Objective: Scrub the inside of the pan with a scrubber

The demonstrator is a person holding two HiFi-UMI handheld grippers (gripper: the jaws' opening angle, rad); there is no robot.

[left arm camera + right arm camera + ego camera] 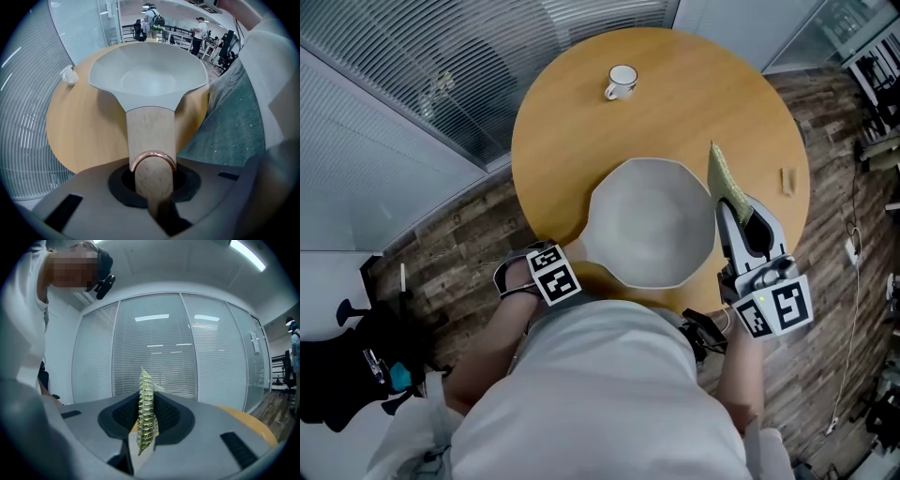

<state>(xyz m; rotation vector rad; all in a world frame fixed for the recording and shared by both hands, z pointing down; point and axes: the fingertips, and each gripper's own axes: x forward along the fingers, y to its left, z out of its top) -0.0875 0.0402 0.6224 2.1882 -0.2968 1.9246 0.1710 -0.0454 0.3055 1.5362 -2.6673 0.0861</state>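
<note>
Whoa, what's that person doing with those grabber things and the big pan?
A person seems about to clean a grey pan on a round wooden table. The left gripper is clamped on the pan's wooden handle. The right gripper pinches a yellow-green scrubber, held beside the pan's right rim, not inside it yet. A white cup sits at the table's far side.

The pale grey round pan (652, 225) looks matt and smooth inside. Its light wooden handle (151, 136) shows fine grain under a glossy copper-coloured metal ring (153, 157). The round wooden counter (572, 122) is smooth. The yellow-green mesh scrubber (146, 413) glitters and looks rough. Beyond the pan, the white ceramic mug (622, 82) is glossy.
</note>
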